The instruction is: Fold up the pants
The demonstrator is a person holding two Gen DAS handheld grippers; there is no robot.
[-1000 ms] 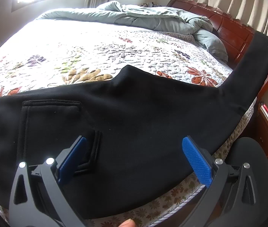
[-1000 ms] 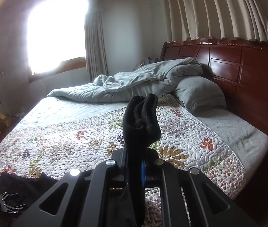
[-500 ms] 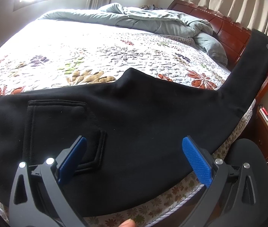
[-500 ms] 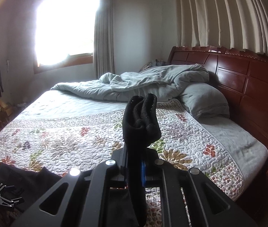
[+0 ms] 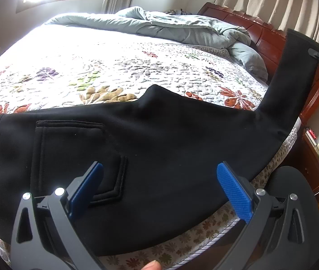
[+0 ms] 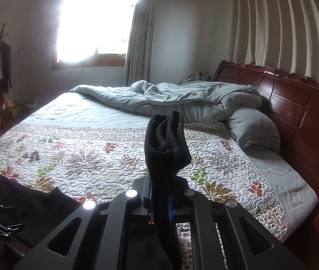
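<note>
One pair of black pants (image 5: 159, 144) lies on the quilted bed (image 5: 105, 72). We hold our left gripper (image 5: 159, 184) wide above it. Our right gripper (image 6: 159, 202) clamps the leg end (image 6: 166, 139), lifted.

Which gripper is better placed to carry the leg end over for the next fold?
The right gripper, probably: it is already shut on the pants leg end, lifted off the bed. The left gripper hovers open above the waist part.

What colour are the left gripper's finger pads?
Blue, textured pads; clearest in the left wrist view.
</note>
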